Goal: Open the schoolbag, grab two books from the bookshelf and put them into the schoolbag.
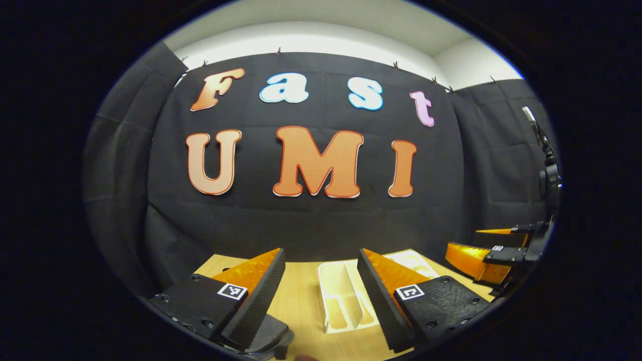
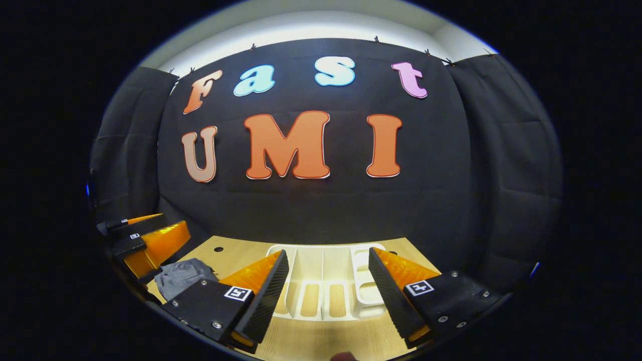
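Both tools stand wide apart with nothing between their fingers: the left tool (image 1: pixel 321 281) and the right tool (image 2: pixel 328 281) hover over the wooden tabletop (image 2: pixel 311 341). The white bookshelf (image 2: pixel 326 288) lies ahead of the right tool, its slots bare. A grey schoolbag (image 2: pixel 183 276) lies near the left tool.

left gripper (image 1: pixel 321 281) | orange fingers (image 1: pixel 251 271), black ribbed pads, square markers (silver screws)

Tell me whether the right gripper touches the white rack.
Apart. In the right gripper view, the right gripper hangs open above the white rack, nothing pressed against it.
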Demonstrator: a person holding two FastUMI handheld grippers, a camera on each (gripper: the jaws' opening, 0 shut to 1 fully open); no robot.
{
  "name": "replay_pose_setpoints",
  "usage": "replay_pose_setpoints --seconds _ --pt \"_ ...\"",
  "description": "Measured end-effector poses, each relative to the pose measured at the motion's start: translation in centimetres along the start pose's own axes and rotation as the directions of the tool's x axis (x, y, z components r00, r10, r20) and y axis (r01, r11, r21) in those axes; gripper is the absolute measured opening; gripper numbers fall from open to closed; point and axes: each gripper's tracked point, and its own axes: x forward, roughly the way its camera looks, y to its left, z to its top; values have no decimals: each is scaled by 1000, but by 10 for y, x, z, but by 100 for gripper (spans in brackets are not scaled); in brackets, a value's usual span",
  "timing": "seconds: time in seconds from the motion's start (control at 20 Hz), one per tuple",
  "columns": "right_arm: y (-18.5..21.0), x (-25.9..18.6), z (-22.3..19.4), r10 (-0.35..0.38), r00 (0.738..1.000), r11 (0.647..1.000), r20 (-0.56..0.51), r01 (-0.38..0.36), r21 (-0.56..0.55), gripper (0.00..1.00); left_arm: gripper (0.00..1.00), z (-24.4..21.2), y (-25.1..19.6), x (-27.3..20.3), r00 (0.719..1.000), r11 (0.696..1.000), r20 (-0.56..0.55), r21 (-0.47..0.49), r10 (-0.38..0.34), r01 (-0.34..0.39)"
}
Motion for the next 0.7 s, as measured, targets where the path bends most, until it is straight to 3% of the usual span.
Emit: replay_pose_setpoints --seconds 0.1,0.25,0.4,0.7 --pt "-3 0 7 9 1000 1000 24 -9 -17 95 93 6 -3 -8 999 999 18 3 38 -38" --pt "-8 -2 15 10 998 999 61 -7 -47 95 92 29 -17 -24 989 997 138 38 63 -69" --pt "-15 -10 18 9 995 999 101 -5 -34 95 92 10 -31 -31 994 998 86 17 64 -66" --pt "-17 -9 15 -18 992 1000 123 21 -23 95 92 16 -42 -44 992 998 104 16 66 -69"
